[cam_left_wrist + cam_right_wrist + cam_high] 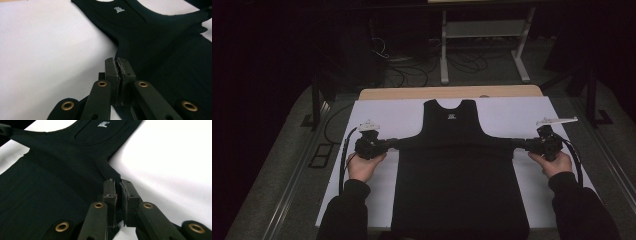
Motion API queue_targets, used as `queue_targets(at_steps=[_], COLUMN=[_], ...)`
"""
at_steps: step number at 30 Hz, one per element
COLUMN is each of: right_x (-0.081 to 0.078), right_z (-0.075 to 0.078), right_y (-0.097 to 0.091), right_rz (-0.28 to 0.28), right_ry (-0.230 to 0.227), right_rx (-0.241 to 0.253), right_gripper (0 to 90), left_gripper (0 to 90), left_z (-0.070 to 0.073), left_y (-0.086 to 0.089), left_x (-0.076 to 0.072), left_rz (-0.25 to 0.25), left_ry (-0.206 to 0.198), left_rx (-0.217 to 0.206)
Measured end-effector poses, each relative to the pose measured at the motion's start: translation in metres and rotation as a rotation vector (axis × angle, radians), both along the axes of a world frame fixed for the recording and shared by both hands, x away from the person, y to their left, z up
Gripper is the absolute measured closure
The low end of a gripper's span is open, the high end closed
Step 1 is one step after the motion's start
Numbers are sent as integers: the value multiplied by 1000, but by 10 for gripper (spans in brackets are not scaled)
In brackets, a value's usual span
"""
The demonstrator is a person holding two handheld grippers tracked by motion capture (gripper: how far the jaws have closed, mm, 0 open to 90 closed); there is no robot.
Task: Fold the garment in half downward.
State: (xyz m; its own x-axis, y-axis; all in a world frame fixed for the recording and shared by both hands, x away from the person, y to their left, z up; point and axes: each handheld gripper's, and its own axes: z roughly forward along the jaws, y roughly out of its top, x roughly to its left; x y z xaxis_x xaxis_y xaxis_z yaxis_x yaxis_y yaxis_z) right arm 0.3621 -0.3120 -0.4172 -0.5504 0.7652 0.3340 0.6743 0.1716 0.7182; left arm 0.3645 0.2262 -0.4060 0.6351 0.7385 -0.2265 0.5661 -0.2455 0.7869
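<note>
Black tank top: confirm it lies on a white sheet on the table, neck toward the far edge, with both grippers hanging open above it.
Not open: the left gripper and the right gripper are each shut on a side of the black tank top, as both gripper views show. The rest holds: it lies on the white sheet, neck toward the far edge.

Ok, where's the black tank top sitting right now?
In the high view the black tank top lies flat mid-table on the white sheet, neck away from the person, pinched at its side corners by the left gripper and right gripper.
</note>
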Motion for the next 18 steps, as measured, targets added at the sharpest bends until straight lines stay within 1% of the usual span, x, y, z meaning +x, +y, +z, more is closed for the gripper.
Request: queue_targets(at_steps=[5,8,13,18], right_x=[-7,-10,-17,-25], right_z=[2,2,0,0], right_y=[-1,-1,-2,-2], right_rz=[-8,-10,-8,-2], right_ry=[-11,-3,11,12], right_rx=[11,8,21,27], right_gripper=[817,816,816,815], left_gripper=[865,864,864,864], left_z=[-2,-4,-5,-5], left_y=[1,0,3,4], left_x=[-11,-16,-22,-31], left_rz=[-8,-15,-7,-8], left_ry=[7,15,20,18], left_rx=[-26,-8,-28,-39])
